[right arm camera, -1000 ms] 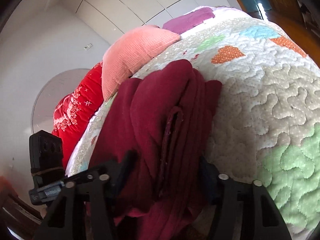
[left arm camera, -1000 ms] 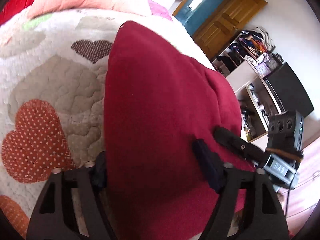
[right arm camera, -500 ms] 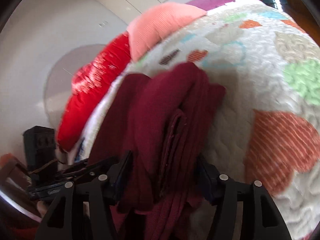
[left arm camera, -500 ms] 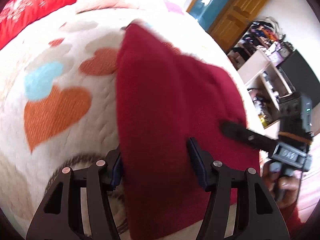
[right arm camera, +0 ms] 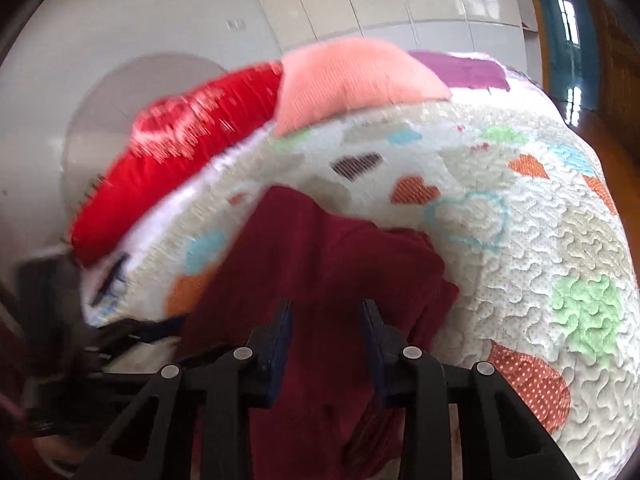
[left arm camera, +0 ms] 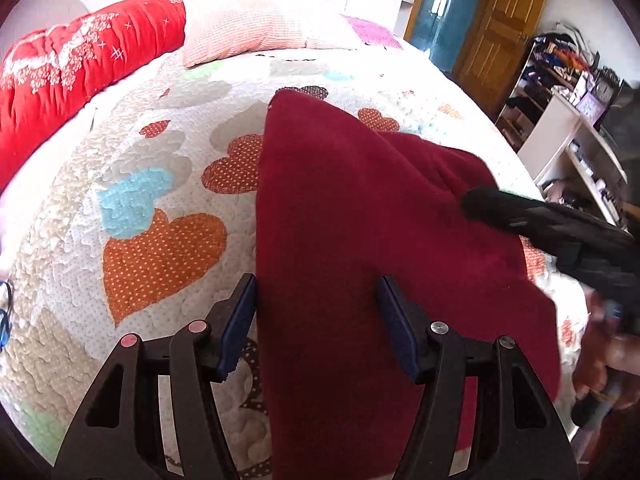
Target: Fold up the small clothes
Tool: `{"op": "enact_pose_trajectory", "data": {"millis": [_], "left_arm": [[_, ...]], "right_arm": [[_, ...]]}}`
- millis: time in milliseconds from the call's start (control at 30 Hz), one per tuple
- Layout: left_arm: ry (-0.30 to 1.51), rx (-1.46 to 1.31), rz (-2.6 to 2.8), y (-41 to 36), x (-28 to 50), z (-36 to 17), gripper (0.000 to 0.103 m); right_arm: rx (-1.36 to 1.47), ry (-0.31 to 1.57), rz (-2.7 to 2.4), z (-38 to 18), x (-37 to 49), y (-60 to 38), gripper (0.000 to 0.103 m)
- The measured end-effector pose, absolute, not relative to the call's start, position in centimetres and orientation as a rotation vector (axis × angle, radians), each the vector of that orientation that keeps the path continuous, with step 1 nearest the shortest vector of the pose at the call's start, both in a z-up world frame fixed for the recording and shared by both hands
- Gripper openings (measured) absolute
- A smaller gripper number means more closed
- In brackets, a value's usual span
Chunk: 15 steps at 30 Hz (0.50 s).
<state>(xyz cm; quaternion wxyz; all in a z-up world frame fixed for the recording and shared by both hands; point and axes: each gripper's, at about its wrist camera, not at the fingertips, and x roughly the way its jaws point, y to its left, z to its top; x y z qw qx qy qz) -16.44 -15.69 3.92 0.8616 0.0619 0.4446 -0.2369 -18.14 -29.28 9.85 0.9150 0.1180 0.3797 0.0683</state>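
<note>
A dark red garment lies folded on the heart-patterned quilt; it also shows in the right wrist view. My left gripper is open, its jaws straddling the garment's near left edge without pinching it. My right gripper has its jaws part-open over the garment's near end, and the view is blurred. The right gripper also shows in the left wrist view, reaching onto the garment from the right.
A red bolster and a pink pillow lie at the bed's far end. Shelves with clutter and a wooden door stand to the right, past the bed's edge.
Both grippers have pulled back and up from the garment, so more quilt shows. The right gripper's jaws have narrowed. The garment now lies flatter on the quilt.
</note>
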Motion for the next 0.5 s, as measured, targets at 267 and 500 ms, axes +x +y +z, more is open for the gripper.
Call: {"op": "enact_pose_trajectory", "data": {"millis": [267, 500], "left_arm": [[0.935, 0.124, -0.489, -15.7, -15.8, 3.8, 0.062], [0.925, 0.129, -0.477, -15.7, -16.2, 4.0, 0.063]], "right_arm": [[0.240, 0.789, 0.113, 9.3, -19.8, -30.3, 0.025], [0.144, 0.823, 0.106, 9.0, -24.2, -27.2, 0.027]]}}
